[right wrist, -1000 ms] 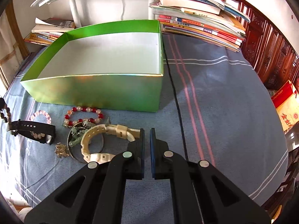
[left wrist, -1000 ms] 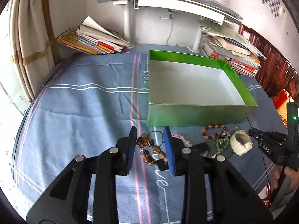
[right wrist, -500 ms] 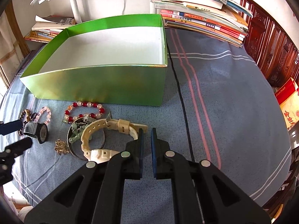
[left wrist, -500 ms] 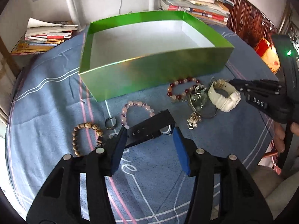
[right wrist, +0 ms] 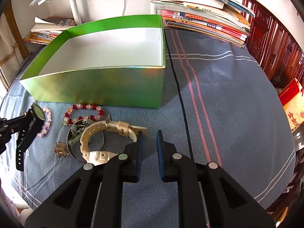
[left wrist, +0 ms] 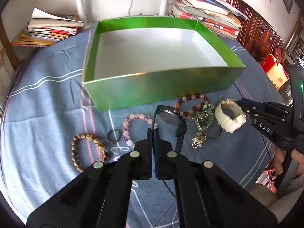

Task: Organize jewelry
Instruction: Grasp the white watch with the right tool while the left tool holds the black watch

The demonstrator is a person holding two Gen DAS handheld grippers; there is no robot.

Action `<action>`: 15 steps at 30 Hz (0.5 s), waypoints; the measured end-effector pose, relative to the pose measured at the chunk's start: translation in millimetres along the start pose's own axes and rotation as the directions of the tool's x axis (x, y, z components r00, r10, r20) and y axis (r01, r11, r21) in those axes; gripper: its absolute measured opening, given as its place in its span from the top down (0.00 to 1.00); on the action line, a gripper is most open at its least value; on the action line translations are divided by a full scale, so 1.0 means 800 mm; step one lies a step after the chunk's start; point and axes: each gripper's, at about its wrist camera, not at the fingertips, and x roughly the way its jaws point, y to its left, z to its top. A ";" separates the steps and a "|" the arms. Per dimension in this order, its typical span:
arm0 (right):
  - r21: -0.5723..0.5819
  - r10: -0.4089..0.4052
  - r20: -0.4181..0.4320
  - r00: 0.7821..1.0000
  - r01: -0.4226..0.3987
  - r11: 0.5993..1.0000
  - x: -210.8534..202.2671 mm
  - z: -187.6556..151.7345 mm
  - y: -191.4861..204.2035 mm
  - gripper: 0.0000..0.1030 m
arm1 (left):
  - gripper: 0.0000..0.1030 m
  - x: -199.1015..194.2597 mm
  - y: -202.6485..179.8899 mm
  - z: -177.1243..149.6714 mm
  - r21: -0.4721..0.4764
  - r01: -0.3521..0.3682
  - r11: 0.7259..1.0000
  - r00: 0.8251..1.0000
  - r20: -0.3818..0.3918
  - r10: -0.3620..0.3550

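My left gripper (left wrist: 153, 131) is shut on the strap of a black watch (left wrist: 169, 116) and holds it above the cloth; it also shows in the right wrist view (right wrist: 35, 117). An empty green box (left wrist: 163, 87) stands behind. On the cloth lie a pink bead bracelet (left wrist: 133, 122), a wooden bead bracelet (left wrist: 83, 146), a small ring (left wrist: 113, 135), a red bead bracelet (right wrist: 83, 112), a green charm bangle (right wrist: 77, 134) and a white watch (right wrist: 106, 138). My right gripper (right wrist: 149, 138) is open beside the white watch's strap end.
Stacks of books (right wrist: 205, 20) lie behind the box on the right and more books (left wrist: 49, 30) on the left. A white lamp post (left wrist: 83, 3) stands at the back. A black cable (right wrist: 180, 98) runs across the blue striped cloth (right wrist: 228, 95).
My left gripper has closed on the black watch's strap and lifted it off the cloth. My right gripper has opened next to the white watch.
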 end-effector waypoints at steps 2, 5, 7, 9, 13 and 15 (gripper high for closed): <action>-0.009 -0.001 -0.004 1.000 0.001 1.000 0.002 -0.002 0.002 0.86 | 0.98 -0.003 -0.002 -0.001 -0.003 -0.035 0.999 0.999 0.005 0.035; -0.015 -0.004 0.001 1.000 0.004 1.000 0.002 -0.002 0.005 0.86 | 0.98 0.001 -0.002 -0.002 -0.007 -0.064 0.998 0.998 -0.003 0.064; -0.010 0.013 0.003 1.000 -0.013 1.000 0.001 -0.002 0.005 0.86 | 0.98 0.007 -0.001 -0.004 -0.017 -0.051 0.999 0.999 -0.017 0.050; -0.010 0.024 0.004 1.000 -0.024 1.000 -0.001 -0.001 0.006 0.85 | 0.98 0.011 -0.001 -0.007 -0.023 -0.051 0.998 0.998 -0.028 0.051; -0.032 0.057 0.019 0.998 -0.057 0.998 -0.017 -0.001 0.010 0.85 | 0.98 0.012 -0.003 -0.014 -0.032 -0.039 0.999 0.999 -0.032 0.038; -0.057 0.080 0.031 0.996 -0.078 0.995 -0.027 -0.003 0.012 0.79 | 0.97 0.011 -0.004 -0.018 -0.034 -0.036 0.999 0.999 -0.030 0.035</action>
